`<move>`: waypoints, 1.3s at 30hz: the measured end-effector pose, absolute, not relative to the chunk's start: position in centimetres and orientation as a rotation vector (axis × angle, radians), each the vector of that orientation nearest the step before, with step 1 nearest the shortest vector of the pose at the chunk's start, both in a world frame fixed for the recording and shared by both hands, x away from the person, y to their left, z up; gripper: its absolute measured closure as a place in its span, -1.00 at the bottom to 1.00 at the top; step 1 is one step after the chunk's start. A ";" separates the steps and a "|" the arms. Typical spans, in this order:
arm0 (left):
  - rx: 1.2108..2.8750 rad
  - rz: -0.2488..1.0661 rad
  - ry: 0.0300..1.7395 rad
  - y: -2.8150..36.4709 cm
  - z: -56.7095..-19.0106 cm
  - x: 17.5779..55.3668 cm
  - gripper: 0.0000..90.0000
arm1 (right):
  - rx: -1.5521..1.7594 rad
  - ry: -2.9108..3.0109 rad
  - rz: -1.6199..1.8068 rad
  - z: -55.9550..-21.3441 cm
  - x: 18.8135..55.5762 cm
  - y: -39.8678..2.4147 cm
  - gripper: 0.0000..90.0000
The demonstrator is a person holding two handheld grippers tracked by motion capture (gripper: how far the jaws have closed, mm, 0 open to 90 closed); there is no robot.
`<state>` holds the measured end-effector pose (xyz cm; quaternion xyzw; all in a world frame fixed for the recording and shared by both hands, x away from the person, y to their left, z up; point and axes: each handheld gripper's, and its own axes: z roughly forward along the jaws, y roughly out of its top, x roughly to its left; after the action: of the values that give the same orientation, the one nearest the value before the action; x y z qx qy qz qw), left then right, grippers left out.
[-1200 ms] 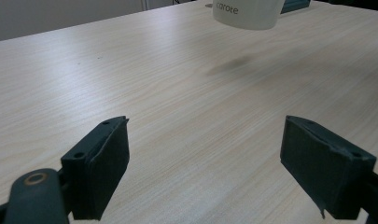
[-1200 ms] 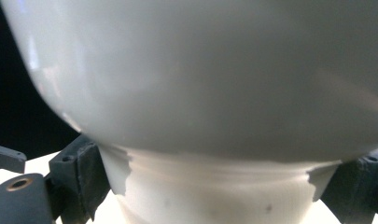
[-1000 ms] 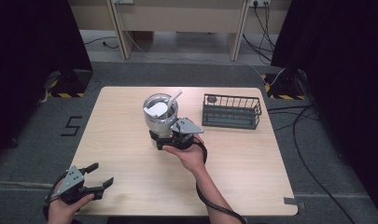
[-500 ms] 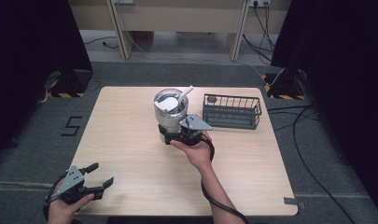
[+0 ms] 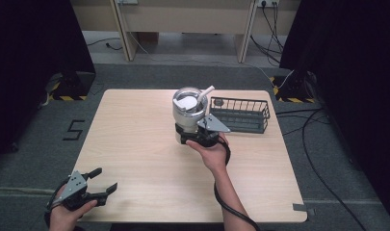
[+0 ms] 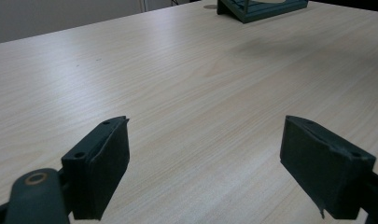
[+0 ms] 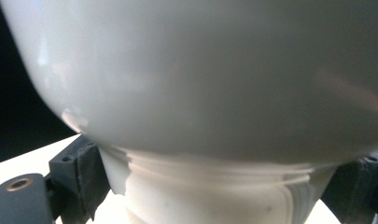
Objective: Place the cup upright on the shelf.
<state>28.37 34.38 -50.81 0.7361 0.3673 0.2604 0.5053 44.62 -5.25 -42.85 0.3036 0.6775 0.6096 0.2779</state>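
Observation:
A grey-white tumbler with a white straw stands upright near the table's middle back. My right gripper is shut on its narrow base, and the hand comes in from the front. In the right gripper view the tumbler's wide body looms close, and the black pads press the ridged base from both sides. My left gripper rests at the table's front left corner, open, with nothing between its jaws. Bare wood lies ahead of the left gripper in its own view.
A dark wire basket stands just right of the tumbler at the back right, and its corner shows far off in the left gripper view. The light wooden table lies bare on its left half and front.
My right gripper has carried the tumbler to the right, closer to the wire basket. The left gripper has stayed where it was.

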 end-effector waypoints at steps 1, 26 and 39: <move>1.776 0.628 0.887 34.4 -50.8 28.4 -0.66 | 0.819 1.812 1.634 -42.8 44.7 -5.5 -0.75; 1.775 0.626 0.892 34.3 -50.9 28.4 -0.66 | 0.931 1.643 1.521 -40.6 46.1 -11.4 -0.75; 1.778 0.621 0.895 34.3 -50.9 28.5 -0.66 | 0.975 1.576 1.467 -39.7 47.0 -14.3 -0.75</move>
<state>28.47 34.32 -50.89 0.7364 0.3707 0.2574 0.5041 46.95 -14.35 -39.73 0.3817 0.6169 0.5742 0.3795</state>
